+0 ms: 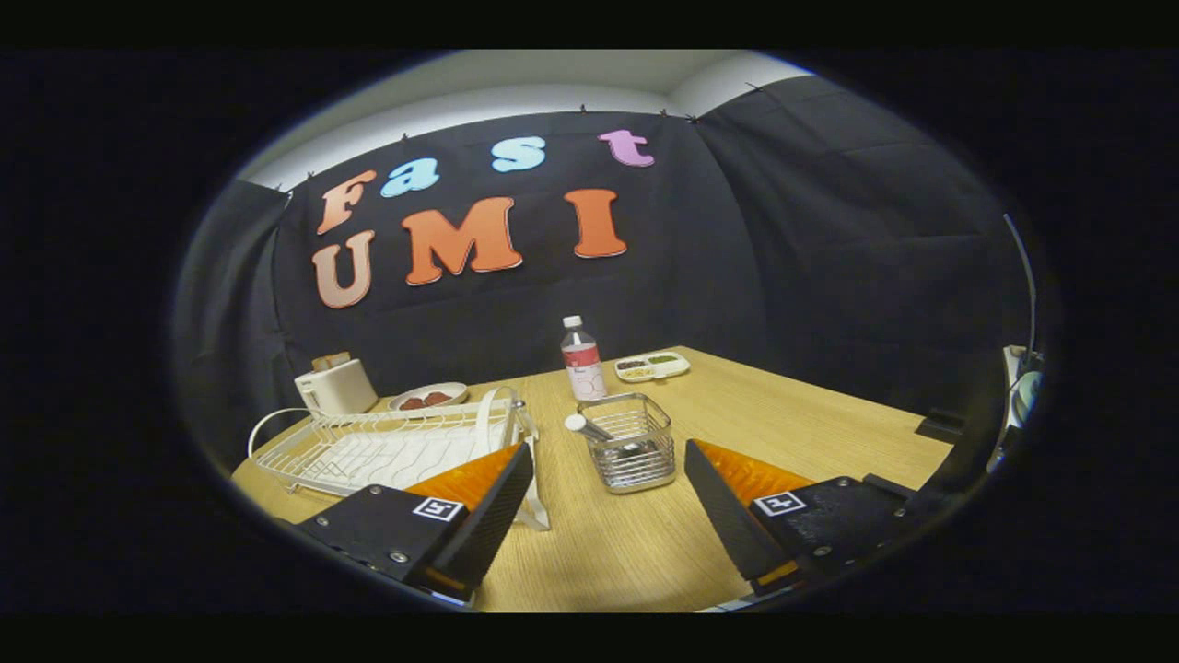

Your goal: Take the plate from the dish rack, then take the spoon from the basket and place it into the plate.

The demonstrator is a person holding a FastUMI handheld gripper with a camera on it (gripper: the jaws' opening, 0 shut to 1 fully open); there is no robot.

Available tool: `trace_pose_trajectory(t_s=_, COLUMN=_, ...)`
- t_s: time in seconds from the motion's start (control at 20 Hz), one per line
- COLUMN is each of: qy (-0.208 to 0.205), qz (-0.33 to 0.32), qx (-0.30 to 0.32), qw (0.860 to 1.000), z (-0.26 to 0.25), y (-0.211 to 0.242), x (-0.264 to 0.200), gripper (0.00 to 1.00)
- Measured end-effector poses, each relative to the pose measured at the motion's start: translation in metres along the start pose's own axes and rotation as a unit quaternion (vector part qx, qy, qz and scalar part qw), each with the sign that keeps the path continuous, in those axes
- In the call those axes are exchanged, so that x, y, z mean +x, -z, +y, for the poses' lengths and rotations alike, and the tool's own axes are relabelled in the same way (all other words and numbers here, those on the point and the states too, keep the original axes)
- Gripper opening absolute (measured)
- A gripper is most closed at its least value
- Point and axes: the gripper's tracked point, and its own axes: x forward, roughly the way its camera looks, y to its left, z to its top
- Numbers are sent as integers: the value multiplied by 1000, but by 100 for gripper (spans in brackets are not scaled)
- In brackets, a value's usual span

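Looks like nothing's done yet: the gripper (608, 511) hangs over the table's (829, 433) near edge with fingers wide apart and empty, the plate (490, 419) stands upright in the dish rack (368, 451), spoon (599, 433) sits in the basket (631, 451) just ahead

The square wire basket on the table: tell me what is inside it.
The square wire basket holds a spoon, its white handle leaning out over the rim. The bowl end lies low behind the wires, hard to make out. The open gripper holds nothing.

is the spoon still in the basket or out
In: the spoon leans inside the wire basket, handle over its rim. Gripper jaws open, short of it.
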Motion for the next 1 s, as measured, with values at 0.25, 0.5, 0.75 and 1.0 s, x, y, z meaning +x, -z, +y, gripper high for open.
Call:
trace_pose_trajectory(t_s=0.25, qy=3, qz=-3, qx=-13, qw=1000, z=3, y=-2, x=25, gripper=97)
trace_pose_trajectory(t_s=0.5, qy=8, qz=-8, qx=-37, qw=999, z=8, y=-3, x=47, gripper=76)
trace_pose_trajectory(t_s=0.75, qy=42, qz=-23, qx=-71, qw=996, z=1, y=-6, x=57, gripper=21)
trace_pose_trajectory(t_s=1.0, qy=41, qz=-42, qx=-89, qw=994, z=4, y=-17, x=50, gripper=6)
